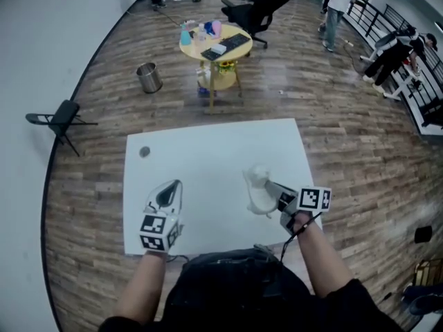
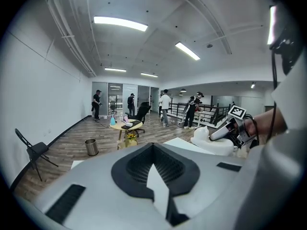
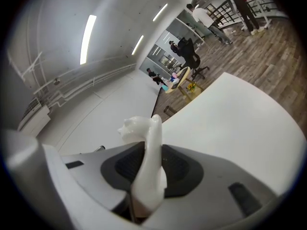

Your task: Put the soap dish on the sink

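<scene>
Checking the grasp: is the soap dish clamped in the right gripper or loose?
Clamped: in the right gripper view, the right gripper squeezes the white soap dish from both sides, and the dish sticks out beyond the jaws.

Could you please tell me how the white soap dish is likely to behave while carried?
Probably stiff: the soap dish holds its moulded shape while pinched by one thin wall in the right tool. Its smooth white surface looks slippery, so it may pivot in that narrow grip. If ceramic, it could chip on the table.
</scene>
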`<state>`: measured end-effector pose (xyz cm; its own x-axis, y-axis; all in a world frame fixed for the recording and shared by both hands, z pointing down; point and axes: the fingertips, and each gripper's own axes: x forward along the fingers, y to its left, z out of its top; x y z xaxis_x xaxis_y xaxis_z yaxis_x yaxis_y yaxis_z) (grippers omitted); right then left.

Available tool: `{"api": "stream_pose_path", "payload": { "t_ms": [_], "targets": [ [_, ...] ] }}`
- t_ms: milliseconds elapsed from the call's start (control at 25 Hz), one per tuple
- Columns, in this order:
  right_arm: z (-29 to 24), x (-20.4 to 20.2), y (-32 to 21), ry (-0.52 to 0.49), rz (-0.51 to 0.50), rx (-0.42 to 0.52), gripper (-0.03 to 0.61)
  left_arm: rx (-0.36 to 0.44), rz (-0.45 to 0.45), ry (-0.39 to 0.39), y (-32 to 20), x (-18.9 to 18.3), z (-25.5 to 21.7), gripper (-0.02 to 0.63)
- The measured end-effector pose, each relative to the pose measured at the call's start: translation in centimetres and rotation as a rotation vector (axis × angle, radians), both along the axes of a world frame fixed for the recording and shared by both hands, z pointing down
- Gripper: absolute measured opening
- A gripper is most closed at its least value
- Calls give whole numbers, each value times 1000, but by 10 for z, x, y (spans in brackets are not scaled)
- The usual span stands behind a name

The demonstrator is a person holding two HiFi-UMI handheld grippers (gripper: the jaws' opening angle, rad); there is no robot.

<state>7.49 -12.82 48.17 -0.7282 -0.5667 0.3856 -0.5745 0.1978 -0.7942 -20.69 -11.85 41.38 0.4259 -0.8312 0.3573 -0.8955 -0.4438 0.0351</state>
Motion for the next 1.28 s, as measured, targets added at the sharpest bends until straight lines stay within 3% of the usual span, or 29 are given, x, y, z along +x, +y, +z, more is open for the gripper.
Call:
{"api": "stream_pose_path", "payload": {
  "t_ms": [720, 1280],
  "targets": [
    [-40, 6, 7, -27, -24, 95, 118, 36, -23, -15, 23, 5, -7, -11],
    [-36, 4, 1, -45, -30, 73, 118, 38, -20, -43, 18, 7, -11, -11]
  ]
}}
